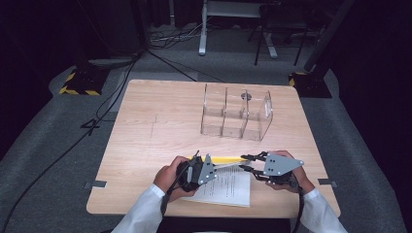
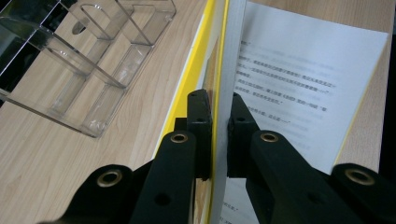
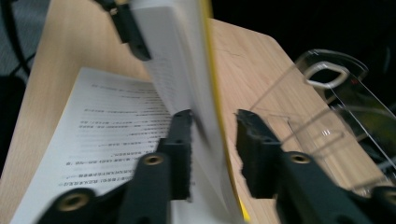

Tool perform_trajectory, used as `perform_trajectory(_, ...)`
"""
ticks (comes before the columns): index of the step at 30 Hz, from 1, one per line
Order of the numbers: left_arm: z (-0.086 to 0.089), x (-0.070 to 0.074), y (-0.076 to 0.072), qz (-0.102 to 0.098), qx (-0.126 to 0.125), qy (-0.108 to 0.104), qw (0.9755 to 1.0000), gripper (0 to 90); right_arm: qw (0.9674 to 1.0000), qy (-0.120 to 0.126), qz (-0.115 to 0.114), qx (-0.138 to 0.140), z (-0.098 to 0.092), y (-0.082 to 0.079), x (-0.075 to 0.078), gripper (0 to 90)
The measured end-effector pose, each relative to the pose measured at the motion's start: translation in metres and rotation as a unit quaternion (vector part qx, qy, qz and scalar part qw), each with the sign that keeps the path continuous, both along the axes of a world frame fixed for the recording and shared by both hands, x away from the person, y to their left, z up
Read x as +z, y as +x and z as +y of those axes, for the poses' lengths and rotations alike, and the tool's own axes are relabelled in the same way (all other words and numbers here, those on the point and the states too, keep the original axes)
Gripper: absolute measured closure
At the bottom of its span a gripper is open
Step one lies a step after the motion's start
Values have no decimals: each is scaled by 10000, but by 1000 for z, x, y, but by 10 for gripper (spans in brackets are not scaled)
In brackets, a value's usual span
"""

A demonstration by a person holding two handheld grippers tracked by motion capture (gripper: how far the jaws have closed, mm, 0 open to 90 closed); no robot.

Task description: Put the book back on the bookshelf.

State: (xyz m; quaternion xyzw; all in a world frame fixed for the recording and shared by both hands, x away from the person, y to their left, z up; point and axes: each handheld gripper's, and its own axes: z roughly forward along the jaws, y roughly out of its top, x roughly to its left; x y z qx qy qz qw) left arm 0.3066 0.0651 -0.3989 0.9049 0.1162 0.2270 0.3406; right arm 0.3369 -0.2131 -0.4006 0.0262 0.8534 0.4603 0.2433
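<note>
A thin book with a yellow cover lies open at the table's front edge, its printed white page (image 1: 228, 187) flat on the table. Part of the book, the yellow cover (image 2: 194, 70) and several pages (image 2: 231, 60), stands lifted on edge. My left gripper (image 1: 214, 167) (image 2: 218, 105) is shut on this lifted part from the left. My right gripper (image 1: 245, 163) (image 3: 212, 123) is open, with one jaw on each side of the lifted pages (image 3: 187, 56) and a gap on the cover side. The left gripper's jaw (image 3: 130, 28) shows farther along those pages.
A clear acrylic organiser (image 1: 236, 114) (image 2: 70, 70) (image 3: 336, 107) with three upright compartments stands behind the book, right of the table's middle. Bare wood (image 1: 150, 126) lies to the left. The table's front edge is close under both hands.
</note>
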Motion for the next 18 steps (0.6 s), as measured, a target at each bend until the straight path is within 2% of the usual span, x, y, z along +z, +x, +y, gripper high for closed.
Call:
perform_trajectory(1,4,0,1,25,-4,-123,9999,839,9999,118,47,-100,-4,1,0,571)
perform_trajectory(3,9,0,2,10,0,-266,9996,839,9969,513,283,-519,-23,7,-3,504)
perform_trajectory(5,15,0,3,3,18,-413,9991,839,9917,772,479,-909,-38,14,-8,490)
perform_trajectory(7,20,-1,3,28,40,-598,9982,839,9871,864,722,-1137,-50,22,-17,487)
perform_trajectory(9,24,-3,4,13,49,-755,9971,839,9833,772,937,-1356,-55,28,-29,492)
perform_trajectory(10,25,-4,4,49,54,-839,9964,838,9817,700,1119,-1372,-56,31,-36,484)
perform_trajectory(11,25,-4,4,49,54,-839,9964,839,9817,700,1119,-1372,-56,31,-36,484)
perform_trajectory(12,27,-5,5,60,24,-921,9957,839,9800,414,1394,-1356,-52,38,-51,477)
perform_trajectory(13,27,-5,5,46,19,-956,9954,838,9791,354,1516,-1308,-49,39,-56,474)
perform_trajectory(14,27,-5,5,46,19,-956,9954,839,9791,354,1516,-1308,-49,39,-56,474)
perform_trajectory(15,27,-5,5,59,3,-952,9954,839,9787,206,1630,-1228,-42,41,-63,466)
perform_trajectory(18,28,-6,5,54,-19,-968,9953,838,9821,-67,1645,-917,-23,37,-73,464)
